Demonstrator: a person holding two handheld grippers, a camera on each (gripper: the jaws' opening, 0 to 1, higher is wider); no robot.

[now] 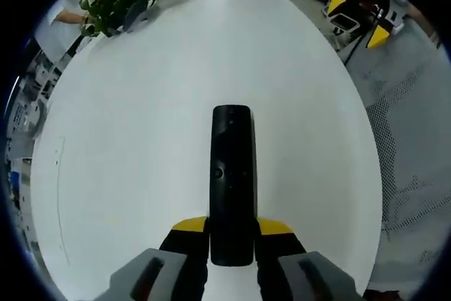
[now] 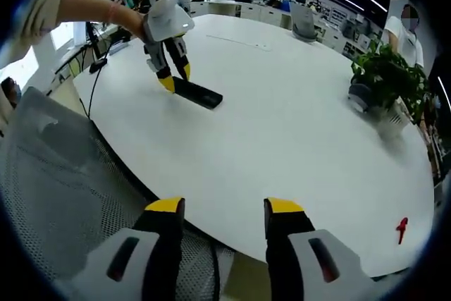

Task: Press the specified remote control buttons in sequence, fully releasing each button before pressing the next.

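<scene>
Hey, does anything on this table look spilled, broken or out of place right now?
Nothing stands out. The black remote lies flat on the white table, its near end between the left claw tips. The right claw hangs open over the table edge. A potted plant stands upright, and a small red object lies nearby.
</scene>
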